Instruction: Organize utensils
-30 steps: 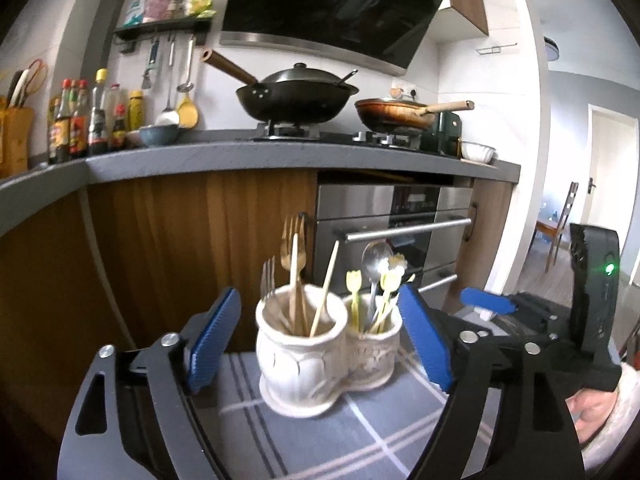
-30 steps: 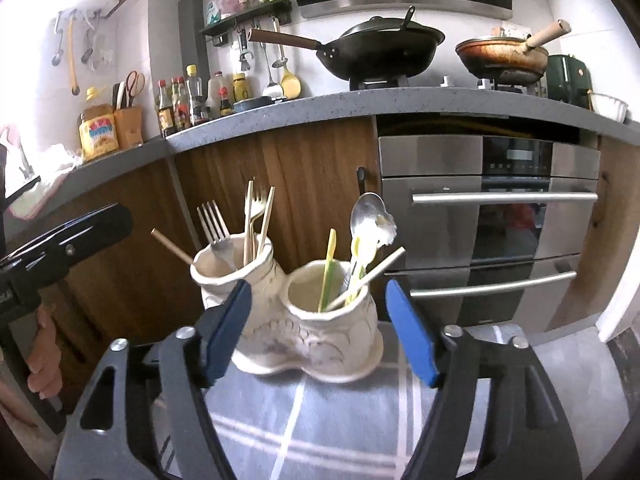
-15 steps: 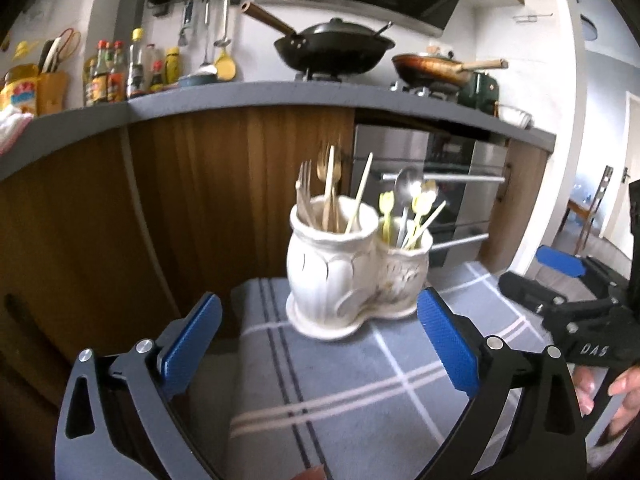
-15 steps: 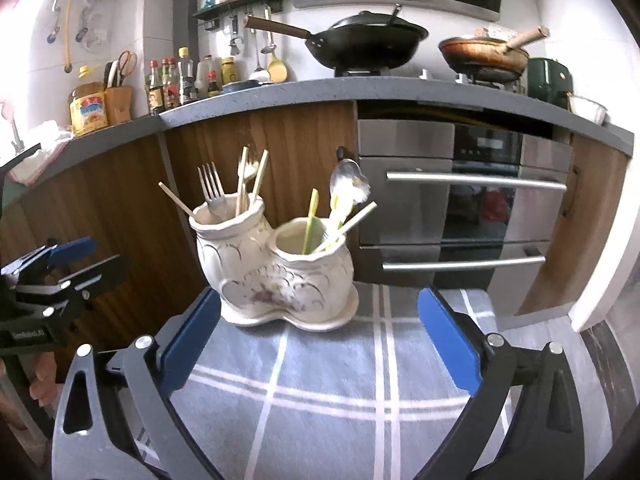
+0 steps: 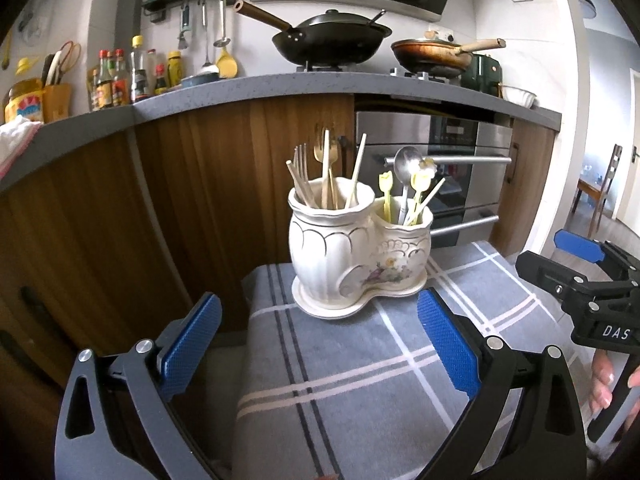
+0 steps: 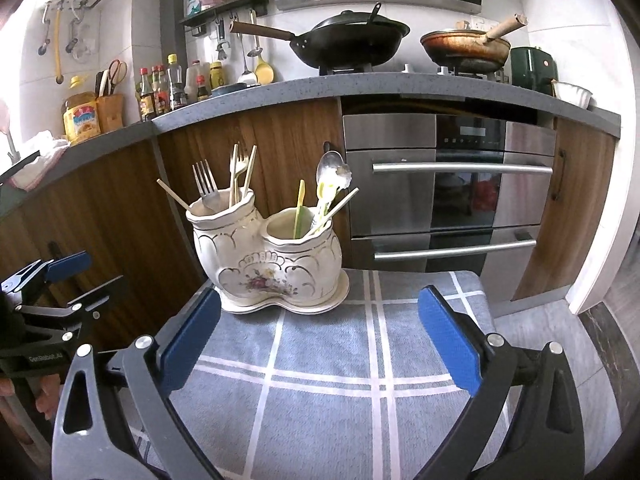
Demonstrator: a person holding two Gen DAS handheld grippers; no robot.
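A cream-white glazed ceramic utensil holder (image 5: 352,256) (image 6: 276,256), shaped as two bulging pots joined side by side on one lobed saucer base, stands on a grey cloth with white and dark check lines (image 5: 360,380) (image 6: 340,380), towards the cloth's far edge. Gold outlines trace scalloped panels on its walls, and a small painted flower spray sits low on the front between the two pots.

The taller pot holds a silver metal fork (image 6: 205,182), a gold-coloured fork (image 5: 320,150) (image 6: 239,166) and pale wooden chopsticks (image 5: 357,168) (image 6: 172,196), all upright or leaning on the rim. The shorter pot holds a silver metal spoon (image 5: 406,162) (image 6: 330,168), bowl up, together with slim yellow picks with shaped tops (image 5: 385,184) (image 6: 299,204) and another pale stick leaning outwards.

The left claw (image 5: 318,346) hangs released above the near part of the cloth, its blue-padded fingers (image 5: 192,344) spread wide and apart from the holder. The right claw (image 6: 320,342) is likewise released, blue pads (image 6: 450,344) wide, short of the holder and touching nothing.

Behind runs a grey stone worktop (image 6: 360,82) over brown wood cabinet fronts (image 5: 100,220) and a stainless steel oven (image 6: 448,184); a black wok (image 6: 348,42) rests on the hob.
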